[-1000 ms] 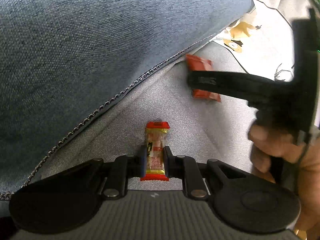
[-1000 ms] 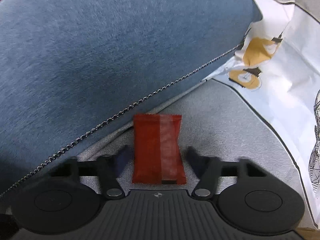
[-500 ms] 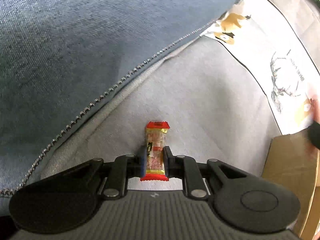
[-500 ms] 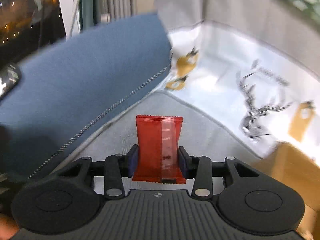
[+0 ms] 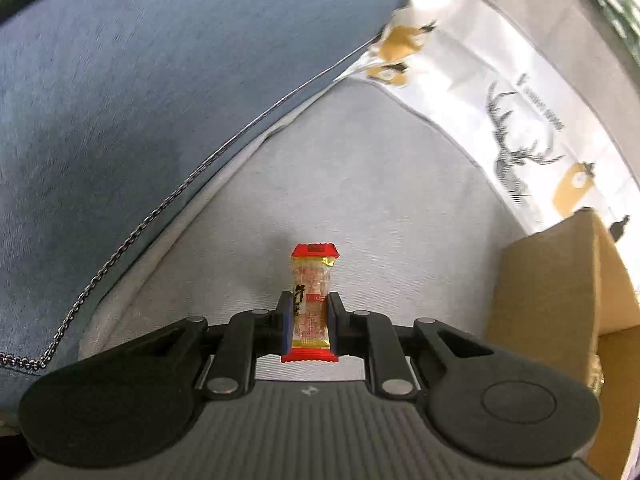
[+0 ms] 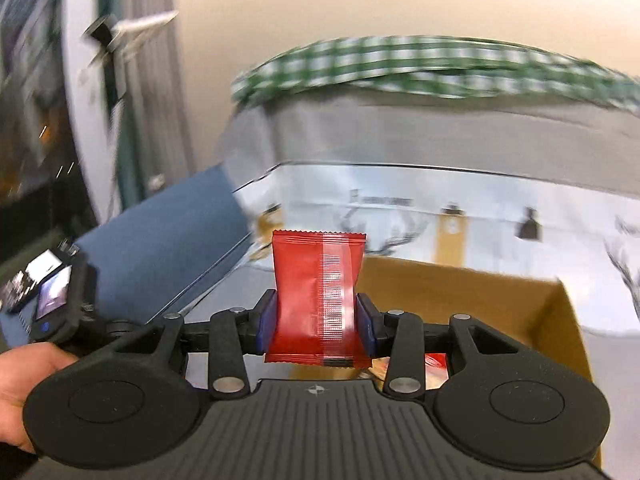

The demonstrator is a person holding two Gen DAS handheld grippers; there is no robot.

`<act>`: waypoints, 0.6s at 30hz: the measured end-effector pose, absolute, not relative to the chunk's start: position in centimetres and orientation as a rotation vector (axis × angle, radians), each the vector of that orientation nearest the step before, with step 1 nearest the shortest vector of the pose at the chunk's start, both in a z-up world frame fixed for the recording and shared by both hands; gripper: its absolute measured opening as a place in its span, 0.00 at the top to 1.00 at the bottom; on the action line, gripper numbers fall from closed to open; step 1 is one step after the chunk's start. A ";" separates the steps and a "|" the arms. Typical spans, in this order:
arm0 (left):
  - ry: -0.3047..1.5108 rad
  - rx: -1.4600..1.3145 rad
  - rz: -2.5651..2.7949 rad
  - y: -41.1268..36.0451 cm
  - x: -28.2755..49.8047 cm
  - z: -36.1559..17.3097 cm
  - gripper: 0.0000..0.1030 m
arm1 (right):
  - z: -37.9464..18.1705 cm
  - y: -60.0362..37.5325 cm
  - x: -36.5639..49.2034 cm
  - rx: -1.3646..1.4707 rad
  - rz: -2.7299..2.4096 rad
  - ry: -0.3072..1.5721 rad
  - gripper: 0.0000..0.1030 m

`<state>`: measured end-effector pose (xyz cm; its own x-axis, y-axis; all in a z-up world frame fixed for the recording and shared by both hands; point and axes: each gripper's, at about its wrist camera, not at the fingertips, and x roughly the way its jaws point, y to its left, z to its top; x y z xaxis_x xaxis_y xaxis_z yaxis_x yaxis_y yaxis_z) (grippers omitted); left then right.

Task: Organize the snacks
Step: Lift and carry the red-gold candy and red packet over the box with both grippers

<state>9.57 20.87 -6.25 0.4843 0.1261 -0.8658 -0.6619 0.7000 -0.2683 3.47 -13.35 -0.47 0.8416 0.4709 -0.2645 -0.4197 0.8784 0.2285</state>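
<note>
Red snack packet (image 6: 316, 300) is being pinched by the right gripper (image 6: 316, 320) above the cardboard box (image 6: 480, 292), likely for dropping in; the left gripper (image 5: 310, 320) is clamping a small wrapped candy (image 5: 312, 300), awaiting its turn.

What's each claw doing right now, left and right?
Left claw: closed on the small candy with red ends.
Right claw: closed on the red packet, in front of the cardboard box.
</note>
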 end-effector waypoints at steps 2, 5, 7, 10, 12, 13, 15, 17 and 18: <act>0.953 -0.652 0.499 20.5 9.8 -6.0 0.82 | -2.5 -14.7 3.7 0.245 0.435 0.315 0.59; 0.954 -0.686 0.474 20.2 10.0 -5.6 0.82 | -4.4 -16.0 4.0 0.289 0.394 0.349 0.59; 0.927 -0.671 0.448 19.7 10.5 -4.9 0.82 | -4.4 -17.2 3.9 0.325 0.391 0.322 0.59; 0.885 -0.638 0.439 18.8 11.1 -3.9 0.83 | -4.8 -18.5 3.7 0.340 0.358 0.308 0.59; 0.866 -0.622 0.435 18.1 11.7 -3.5 0.82 | -5.0 -19.3 3.7 0.349 0.343 0.304 0.59; 0.856 -0.619 0.426 17.7 11.9 -3.4 0.83 | -5.0 -19.7 3.7 0.355 0.340 0.299 0.59; 0.838 -0.607 0.409 17.0 12.3 -3.0 0.82 | -5.1 -20.5 3.5 0.352 0.324 0.289 0.59; 0.811 -0.582 0.390 16.1 12.6 -2.4 0.83 | -5.2 -21.0 3.5 0.352 0.316 0.283 0.59; 0.794 -0.561 0.383 15.6 12.7 -2.0 0.82 | -5.3 -21.3 3.5 0.351 0.311 0.281 0.59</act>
